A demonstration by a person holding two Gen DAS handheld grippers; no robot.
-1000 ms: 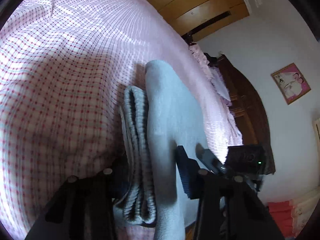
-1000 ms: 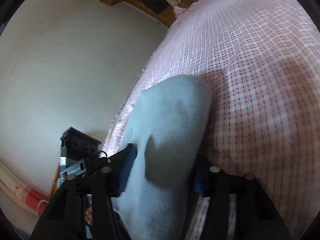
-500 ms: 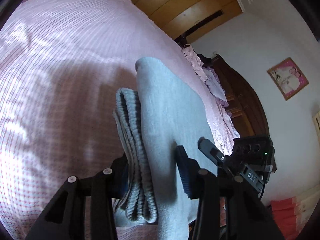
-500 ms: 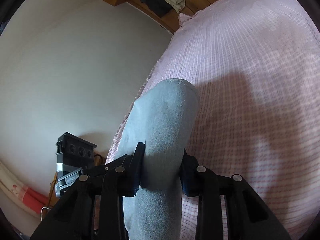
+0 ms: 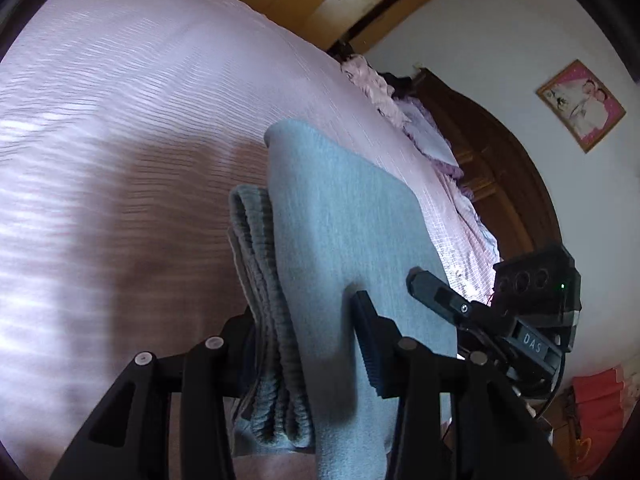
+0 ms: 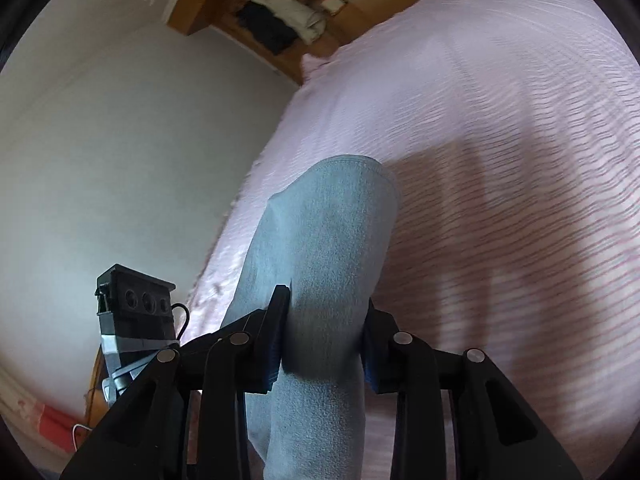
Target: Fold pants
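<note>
- In the left wrist view, the bed (image 5: pixel 120 128) with its pink checked cover was seen at the far left, blurred and in part shaded.
- Next to the right, the left gripper (image 5: pixel 308 340) was seen pinching the pants (image 5: pixel 340 220); the ribbed waistband (image 5: pixel 260 280) and the smooth grey layers were packed between its jaws.
- The pants were held as a thick bundle of several layers above the cover; whether their far end touched the bed could not be told.
- Further right in the same view, the right gripper (image 5: pixel 440 292) was seen at the other edge of the bundle, with a dark headboard (image 5: pixel 500 184) and a framed picture (image 5: pixel 580 104) behind it.
- In the right wrist view, a pale wall (image 6: pixel 120 140) filled the left, and the left gripper's body showed low against it.
- In the middle, the right gripper (image 6: pixel 324 320) was pressed on the pants (image 6: pixel 332 240), whose rounded folded end stood out forward of the pads.
- At the right, the bed (image 6: pixel 500 160) lay bare under the bundle.
- It was judged that most of the folding was done, since the layers were already doubled and the waistband was inside the stack.
- What remained, it seemed, was to lay the bundle down flat and to release it; perhaps one last fold was still needed.
</note>
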